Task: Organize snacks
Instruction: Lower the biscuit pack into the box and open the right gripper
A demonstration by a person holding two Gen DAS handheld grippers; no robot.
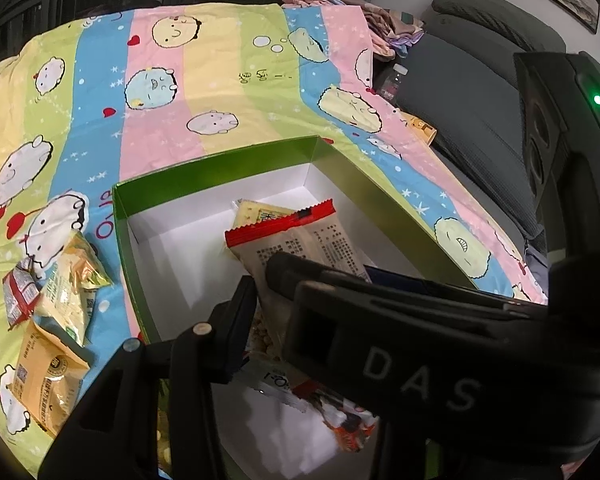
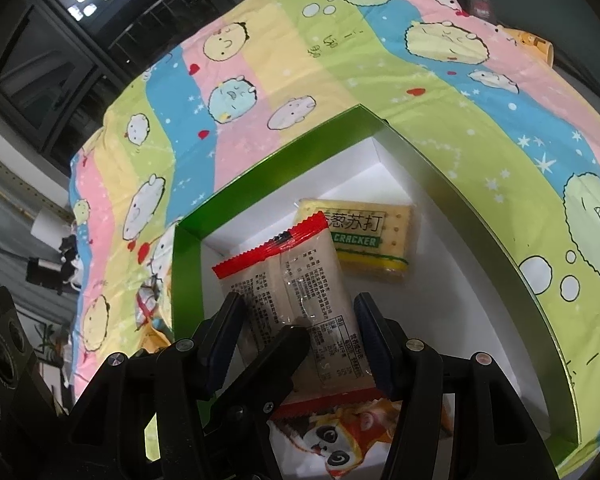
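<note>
1. Snack packet with red crimped ends: a flat beige plastic sachet with small printed text, held tilted over the middle of the green box, above its floor.
2. The right claw slants down into the box; its blue-padded fingers press against the sachet's two long edges, pinching it across its width.
3. The left claw also slants down into the box, crossing under the right one. One black finger lies across the sachet's printed face; the other is hidden, so I cannot tell whether it grips.
4. The green box is one shallow rectangular carton, glossy green outside and plain white inside, resting on a cartoon-print striped quilt.
5. Two more packets lie on the box floor: a yellow cracker pack towards the far corner and a panda-print packet at the near end.
6. Three crinkled foil packets lie on the quilt left of the box: a red-and-white one, a green-gold one and an orange one.
</note>
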